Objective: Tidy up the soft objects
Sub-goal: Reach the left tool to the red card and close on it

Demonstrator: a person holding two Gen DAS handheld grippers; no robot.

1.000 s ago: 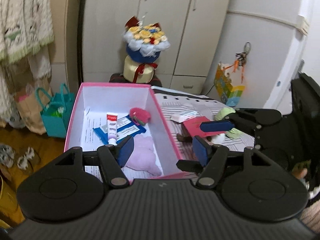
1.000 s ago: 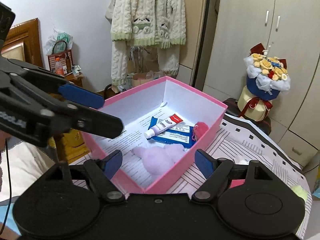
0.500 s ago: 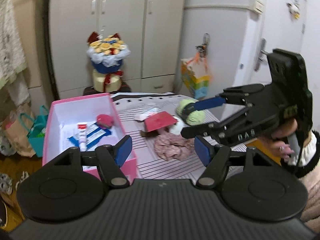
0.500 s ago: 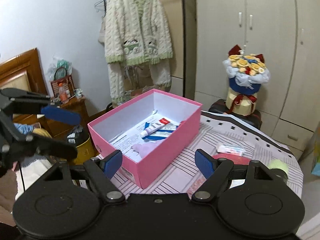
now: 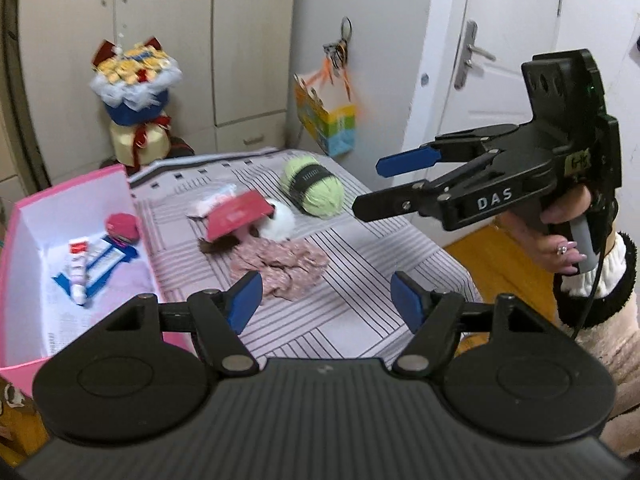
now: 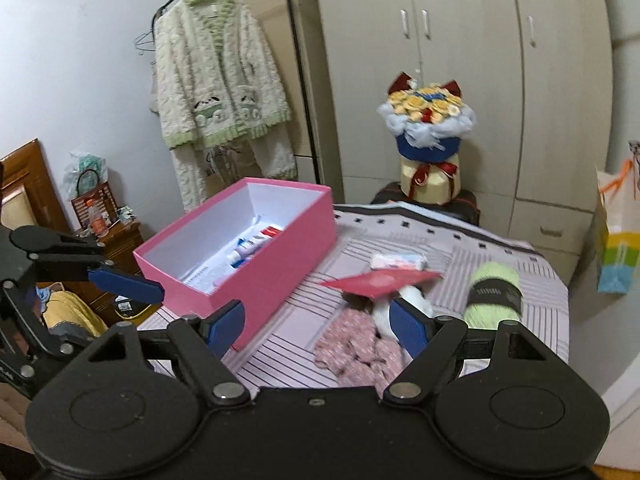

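**Two empty grippers over the soft pile**

Two sets of blue pads stand spread with nothing between them. The left gripper has just been opening its jaws, and only the striped cloth shows through the gap. The right gripper is likewise wide and bare; in the left wrist view it hangs at about three o'clock, gripped by a hand in a fleecy cuff.

Just beyond the left pads, at twelve o'clock, lies the pink floral scrunchie, crumpled flat on the table. Behind it a white fluffy ball sits partly under a red card, and at one o'clock rests the green yarn skein. The pink box stands at nine to ten o'clock, already holding a toothpaste tube, a blue packet and a pink pompom.

The scrunchie is likely very light, limp and compressible, so a pinch across a bunched fold near its middle should hold; an edge grip may let it slip. The skein is springy and bulkier; its dark paper band looks the firmest place to close on. The fluffy ball would probably squash, and the card leaning on it may shift.
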